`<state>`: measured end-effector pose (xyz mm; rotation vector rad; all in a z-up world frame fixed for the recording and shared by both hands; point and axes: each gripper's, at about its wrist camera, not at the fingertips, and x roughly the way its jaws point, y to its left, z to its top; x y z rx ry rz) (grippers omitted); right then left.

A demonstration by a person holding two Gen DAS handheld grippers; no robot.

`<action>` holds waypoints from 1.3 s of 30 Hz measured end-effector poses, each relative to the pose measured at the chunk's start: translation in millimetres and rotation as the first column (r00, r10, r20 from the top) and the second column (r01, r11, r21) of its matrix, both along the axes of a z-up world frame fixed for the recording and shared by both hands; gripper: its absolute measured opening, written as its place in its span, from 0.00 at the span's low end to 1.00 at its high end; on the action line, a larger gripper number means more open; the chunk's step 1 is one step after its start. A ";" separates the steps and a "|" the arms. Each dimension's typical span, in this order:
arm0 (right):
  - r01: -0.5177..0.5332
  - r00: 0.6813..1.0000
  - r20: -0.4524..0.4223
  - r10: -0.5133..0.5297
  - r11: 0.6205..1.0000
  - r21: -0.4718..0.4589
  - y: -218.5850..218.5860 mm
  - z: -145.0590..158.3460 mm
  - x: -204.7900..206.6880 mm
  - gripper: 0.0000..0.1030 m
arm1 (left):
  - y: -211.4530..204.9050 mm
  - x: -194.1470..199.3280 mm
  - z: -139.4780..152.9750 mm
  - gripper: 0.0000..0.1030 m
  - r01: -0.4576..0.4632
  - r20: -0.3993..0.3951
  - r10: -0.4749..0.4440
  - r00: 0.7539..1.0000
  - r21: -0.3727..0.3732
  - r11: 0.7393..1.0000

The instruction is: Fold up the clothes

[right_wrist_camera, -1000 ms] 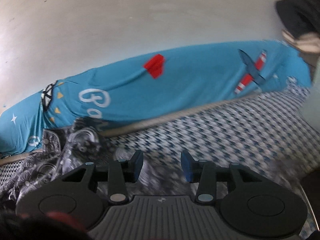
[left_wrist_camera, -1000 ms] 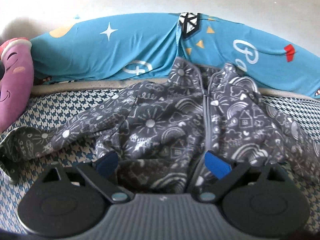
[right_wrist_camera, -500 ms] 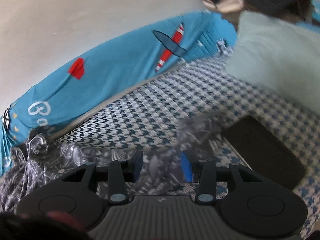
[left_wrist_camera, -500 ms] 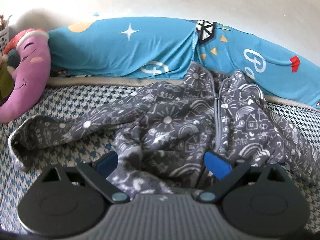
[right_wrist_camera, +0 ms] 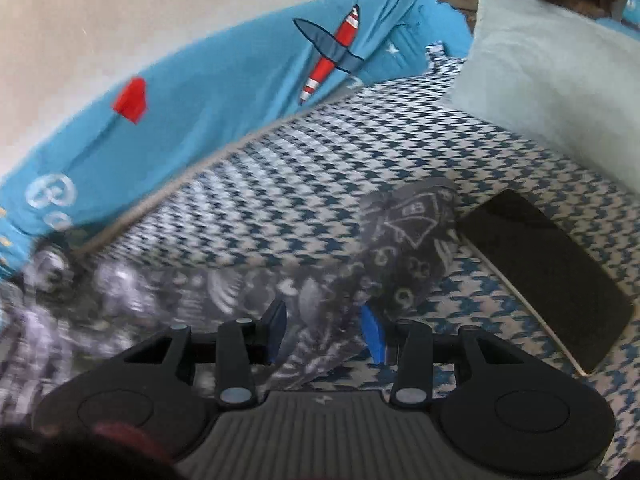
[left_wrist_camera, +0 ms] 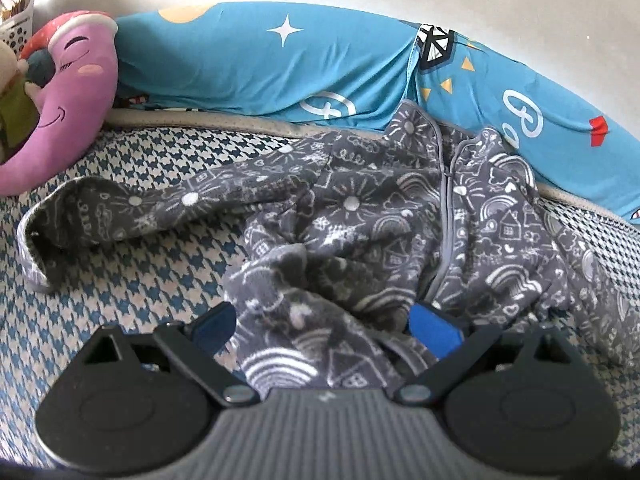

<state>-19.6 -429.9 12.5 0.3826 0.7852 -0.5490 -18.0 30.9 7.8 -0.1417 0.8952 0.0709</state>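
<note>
A grey fleece zip jacket (left_wrist_camera: 360,216) with white doodle print lies crumpled on the houndstooth bed cover (left_wrist_camera: 140,280), its collar toward the blue bolster (left_wrist_camera: 260,64). One sleeve (left_wrist_camera: 100,208) stretches out to the left. My left gripper (left_wrist_camera: 322,328) is open wide, and the jacket's lower hem lies loose between its blue pads (left_wrist_camera: 434,330). In the right wrist view the other sleeve (right_wrist_camera: 408,240) runs from the blurred jacket body at left through my right gripper (right_wrist_camera: 324,332). That gripper is shut on the sleeve, with the cuff sticking out beyond its fingers.
A purple plush toy (left_wrist_camera: 76,92) lies at the far left by the bolster. A flat black slab (right_wrist_camera: 548,276) rests on the bed cover (right_wrist_camera: 320,184) just right of the cuff. A pale pillow (right_wrist_camera: 552,80) sits beyond it, and the blue bolster (right_wrist_camera: 220,92) lines the wall.
My right gripper has swung right and carried the sleeve out across the bed toward the black slab. My left gripper drew back and left, and more of the left sleeve shows.
</note>
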 end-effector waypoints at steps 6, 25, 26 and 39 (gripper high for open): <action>0.027 0.997 -0.071 -0.032 0.997 -0.073 -2.0 -14.4 5.7 0.19 | 0.7 3.0 -2.6 0.95 -0.001 -0.011 0.002 1.000 0.016 1.000; 0.334 0.938 0.185 -0.292 0.904 -0.265 -16.3 43.2 -56.4 0.23 | 13.2 2.7 -2.5 0.95 -0.030 -0.009 0.031 0.999 0.015 0.999; 0.305 0.947 0.179 -0.268 0.923 -0.235 -13.8 43.5 -57.2 0.23 | 16.6 1.4 -1.1 0.95 -0.035 -0.003 0.035 0.999 0.014 0.999; -0.136 0.978 0.153 0.141 0.990 -0.041 79.2 38.1 -59.7 0.30 | 27.9 -26.0 5.7 0.95 0.005 0.053 -0.006 0.999 0.029 1.000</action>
